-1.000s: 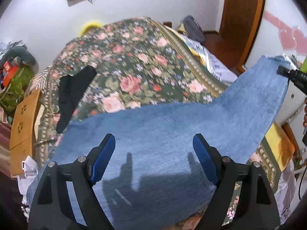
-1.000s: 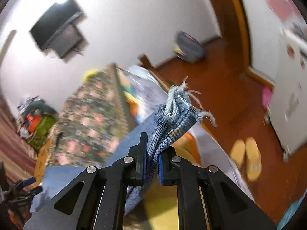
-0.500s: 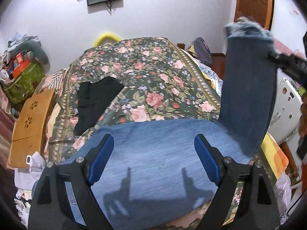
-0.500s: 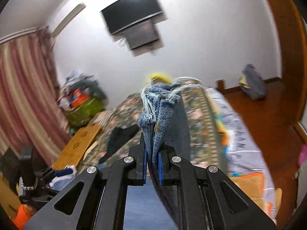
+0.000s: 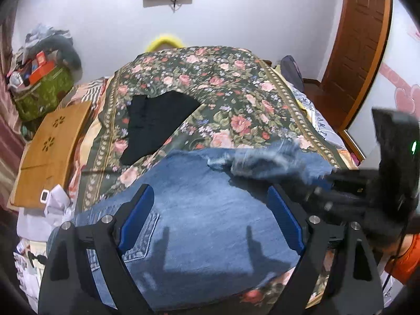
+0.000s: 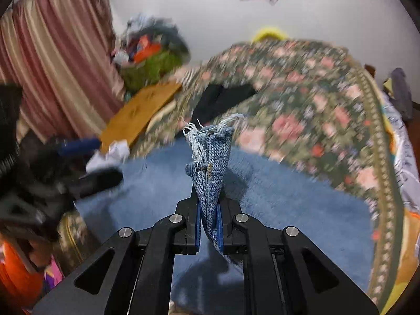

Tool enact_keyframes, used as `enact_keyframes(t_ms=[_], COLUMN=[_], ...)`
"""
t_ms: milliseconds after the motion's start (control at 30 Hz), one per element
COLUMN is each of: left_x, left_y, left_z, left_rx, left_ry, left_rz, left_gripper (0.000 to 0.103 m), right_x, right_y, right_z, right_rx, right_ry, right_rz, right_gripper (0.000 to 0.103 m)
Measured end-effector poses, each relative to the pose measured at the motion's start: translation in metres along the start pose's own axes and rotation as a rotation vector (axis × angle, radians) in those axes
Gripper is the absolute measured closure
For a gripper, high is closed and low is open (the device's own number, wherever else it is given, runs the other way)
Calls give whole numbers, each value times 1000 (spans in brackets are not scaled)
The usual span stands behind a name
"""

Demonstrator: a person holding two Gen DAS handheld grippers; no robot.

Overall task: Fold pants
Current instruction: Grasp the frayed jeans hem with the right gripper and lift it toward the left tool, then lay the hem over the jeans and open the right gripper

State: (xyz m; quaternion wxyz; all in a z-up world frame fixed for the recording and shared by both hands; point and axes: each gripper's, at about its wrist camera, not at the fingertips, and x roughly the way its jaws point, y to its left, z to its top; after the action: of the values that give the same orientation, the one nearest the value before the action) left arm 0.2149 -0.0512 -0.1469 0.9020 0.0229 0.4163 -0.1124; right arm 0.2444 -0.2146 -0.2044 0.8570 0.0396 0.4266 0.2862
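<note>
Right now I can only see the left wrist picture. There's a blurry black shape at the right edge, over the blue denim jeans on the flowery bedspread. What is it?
Observer: It is the right gripper. Its own view shows it shut on the frayed hem of the blue denim jeans.
Operator: Just one layer of cloth?
Observer: No. Several bunched folds stick out past the pads, trailing loose white threads.
Operator: Is that hem lying flat on the jeans?
Observer: No, it stands up from the jaws, apparently above the flat denim.

blue jeans [image 5: 199, 210] | spread on bed | frayed hem [image 6: 210, 141] lifted, folded over
</note>
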Motion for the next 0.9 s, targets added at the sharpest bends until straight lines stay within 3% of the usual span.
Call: enact_keyframes(t_ms=[100, 233, 433, 667, 900], left_x=[2, 6, 10, 28, 69], left_y=[5, 10, 7, -15, -54], left_z=[-3, -2, 8, 31, 53], left_rx=[-14, -26, -21, 18, 88], left_ry=[9, 20, 25, 49, 117], left_rz=[4, 13, 24, 4, -35], left_gripper=[14, 14, 14, 13, 13], right_x=[11, 9, -27, -64, -60], right_y=[6, 11, -1, -51, -104], right_z=[-11, -18, -14, 6, 9], right_rx=[-11, -12, -6, 34, 111], right_ry=[59, 107, 31, -81, -53], right_rz=[8, 62, 49, -56, -128], right_gripper=[87, 71, 53, 53, 53])
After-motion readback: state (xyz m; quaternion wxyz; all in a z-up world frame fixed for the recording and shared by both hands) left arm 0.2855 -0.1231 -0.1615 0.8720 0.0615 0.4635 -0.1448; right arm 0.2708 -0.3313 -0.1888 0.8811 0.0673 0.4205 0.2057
